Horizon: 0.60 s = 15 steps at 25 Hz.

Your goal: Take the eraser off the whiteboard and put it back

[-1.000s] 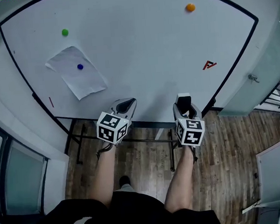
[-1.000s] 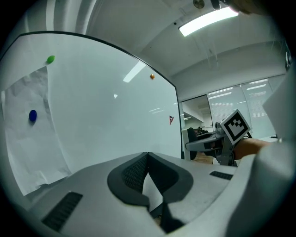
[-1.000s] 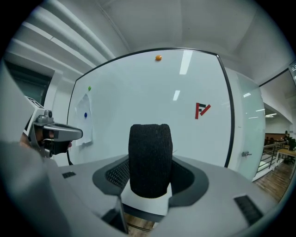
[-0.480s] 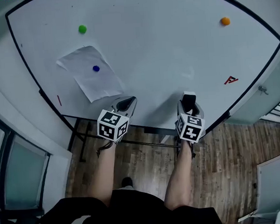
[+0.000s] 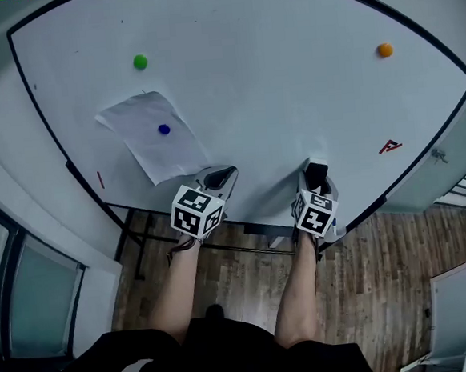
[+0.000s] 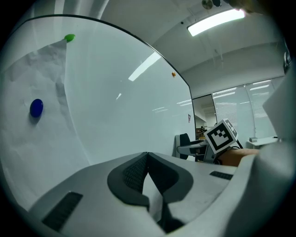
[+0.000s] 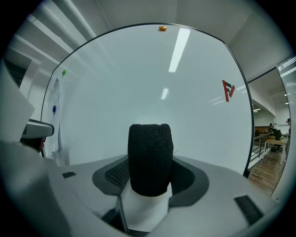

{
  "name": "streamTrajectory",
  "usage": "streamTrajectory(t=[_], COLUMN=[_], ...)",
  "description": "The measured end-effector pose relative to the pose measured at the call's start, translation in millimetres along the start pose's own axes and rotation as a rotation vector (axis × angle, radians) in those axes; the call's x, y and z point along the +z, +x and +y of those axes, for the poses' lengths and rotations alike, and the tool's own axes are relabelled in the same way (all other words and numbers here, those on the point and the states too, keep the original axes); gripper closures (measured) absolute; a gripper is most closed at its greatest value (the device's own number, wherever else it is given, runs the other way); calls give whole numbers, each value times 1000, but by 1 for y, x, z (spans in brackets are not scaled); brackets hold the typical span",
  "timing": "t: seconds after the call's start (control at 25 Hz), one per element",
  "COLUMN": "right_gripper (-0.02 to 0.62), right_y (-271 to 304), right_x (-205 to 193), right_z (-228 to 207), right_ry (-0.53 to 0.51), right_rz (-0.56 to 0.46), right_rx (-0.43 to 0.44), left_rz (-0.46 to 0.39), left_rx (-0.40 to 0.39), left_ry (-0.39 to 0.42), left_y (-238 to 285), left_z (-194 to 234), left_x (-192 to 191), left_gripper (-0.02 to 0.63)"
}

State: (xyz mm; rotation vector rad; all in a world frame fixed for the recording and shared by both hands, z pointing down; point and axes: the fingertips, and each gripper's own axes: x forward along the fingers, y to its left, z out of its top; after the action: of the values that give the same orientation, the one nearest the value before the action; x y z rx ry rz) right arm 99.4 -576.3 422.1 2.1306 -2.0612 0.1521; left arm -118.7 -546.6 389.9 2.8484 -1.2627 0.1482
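Note:
The eraser (image 7: pixel 149 159), black felt over a white body, stands upright between the pads of my right gripper (image 7: pixel 150 173), which is shut on it. In the head view the eraser (image 5: pixel 317 173) and the right gripper (image 5: pixel 316 176) sit close against the lower part of the whiteboard (image 5: pixel 273 82); whether the felt touches the board I cannot tell. My left gripper (image 5: pixel 220 176) hovers beside it to the left, near the board's bottom edge. In its own view the left gripper (image 6: pixel 147 159) has its jaws together with nothing in them.
A sheet of paper (image 5: pixel 153 139) hangs on the board under a blue magnet (image 5: pixel 163 130). A green magnet (image 5: pixel 140 62) and an orange magnet (image 5: pixel 384 50) sit higher up, and a red logo (image 5: pixel 389 146) lies at the right. Below the board are its stand's bars (image 5: pixel 253 240) and wood floor (image 5: pixel 384 273).
Both grippers have moved in toward the whiteboard's lower edge, the right one carrying the eraser. The grips have not changed.

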Motion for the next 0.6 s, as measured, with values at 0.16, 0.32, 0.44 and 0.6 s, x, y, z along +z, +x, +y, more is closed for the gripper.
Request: streamTrajectory(t=[0.16, 0.32, 0.44, 0.6], right_gripper=[350, 348, 339, 337], right_y=[2, 0, -8, -23], right_x=[1, -1, -8, -18], right_z=[1, 3, 2, -4], right_ry=[6, 38, 52, 77], right_rz=[-16, -23, -20, -11], right_rx=[0, 44, 69, 100], left_rz=[8, 19, 32, 37], left_rx=[-18, -29, -33, -21], left_ry=[7, 4, -1, -14], left_y=[8, 12, 11, 6], left_z=[-3, -10, -19, -30], left_x=[-1, -6, -14, -20], left_gripper=[586, 586, 586, 586])
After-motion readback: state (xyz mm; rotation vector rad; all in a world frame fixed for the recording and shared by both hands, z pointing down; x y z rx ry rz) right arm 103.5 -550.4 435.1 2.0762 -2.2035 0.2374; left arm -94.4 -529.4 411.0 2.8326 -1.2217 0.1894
